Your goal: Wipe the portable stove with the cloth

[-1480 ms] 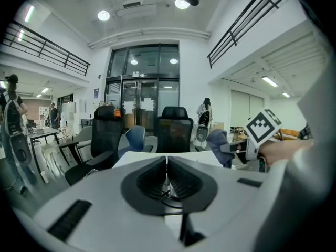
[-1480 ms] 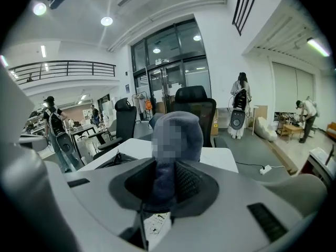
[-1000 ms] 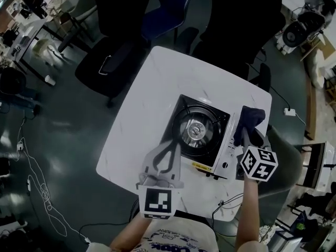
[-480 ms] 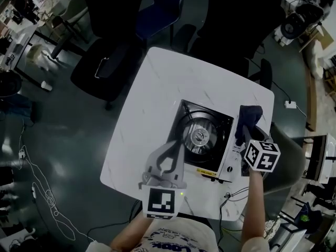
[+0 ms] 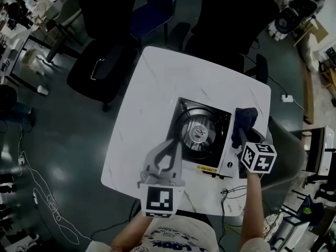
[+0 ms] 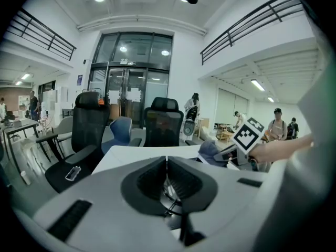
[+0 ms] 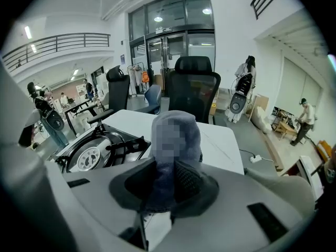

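Stove (image 5: pixel 202 134) sat right of centre in the head view on the white table (image 5: pixel 157 88). Dark cloth (image 7: pixel 173 135) was pinched in the right claw (image 7: pixel 170 185), bunched upright over the stove's right side panel, likely ready for wiping there. Left claw (image 6: pixel 167 167) was closed on nothing, tips just beside the stove's left edge, probably to steady it.

The portable stove (image 5: pixel 202 135) sits on the right near part of the desk (image 5: pixel 152 88). The cloth (image 5: pixel 245 118) stands at the stove's right side, between the jaws of the right gripper (image 5: pixel 244 135), which lies just near of it. The left gripper (image 5: pixel 176 145) lies over the desk's near edge, tips at the stove's left near corner. Office chairs (image 5: pixel 102 62) stand beyond the desk's far and left edges; cables (image 5: pixel 39 188) lie on the floor at left.
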